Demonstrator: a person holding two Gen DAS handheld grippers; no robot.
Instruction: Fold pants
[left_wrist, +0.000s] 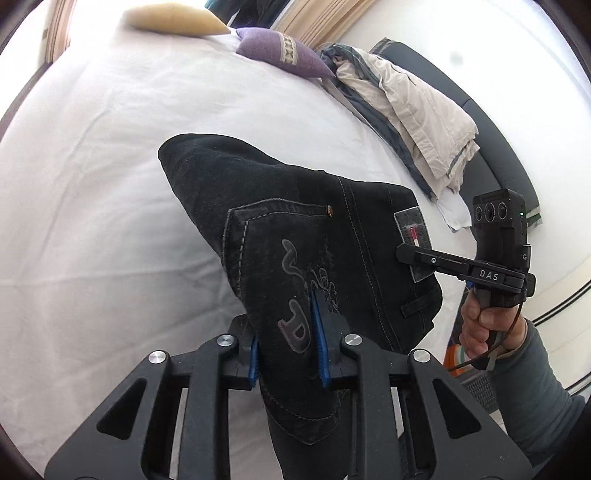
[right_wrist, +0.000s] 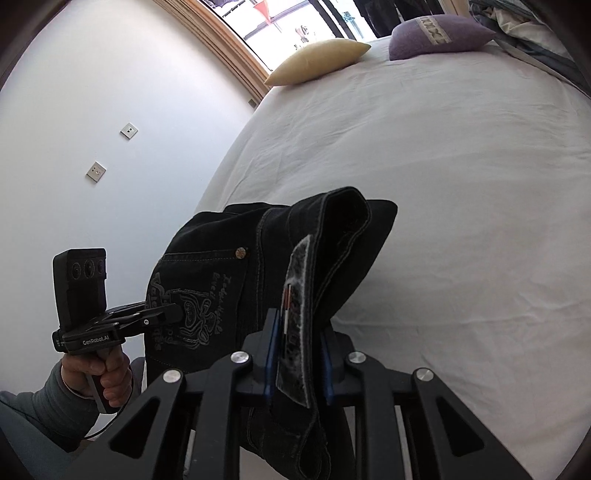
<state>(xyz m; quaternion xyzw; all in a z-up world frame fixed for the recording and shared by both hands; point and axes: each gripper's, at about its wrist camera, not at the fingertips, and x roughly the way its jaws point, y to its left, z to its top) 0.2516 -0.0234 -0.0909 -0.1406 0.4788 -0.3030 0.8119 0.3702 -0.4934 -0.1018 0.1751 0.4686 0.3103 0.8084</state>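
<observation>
Black jeans (left_wrist: 295, 221) with grey stitching and an embroidered back pocket hang bunched above the white bed (left_wrist: 92, 184). My left gripper (left_wrist: 286, 339) is shut on the pocket area of the jeans. My right gripper (right_wrist: 297, 354) is shut on the waistband by the leather label (right_wrist: 295, 295). In the left wrist view the right gripper (left_wrist: 402, 254) reaches in from the right onto the label. In the right wrist view the left gripper (right_wrist: 177, 314) clamps the pocket from the left. The jeans (right_wrist: 229, 280) are lifted off the sheet between both grippers.
A cream pillow (left_wrist: 173, 18) and a purple cushion (left_wrist: 280, 51) lie at the far end of the bed. A pile of beige and grey bedding (left_wrist: 417, 114) sits at the right edge. A white wall with two sockets (right_wrist: 96, 171) is on the left.
</observation>
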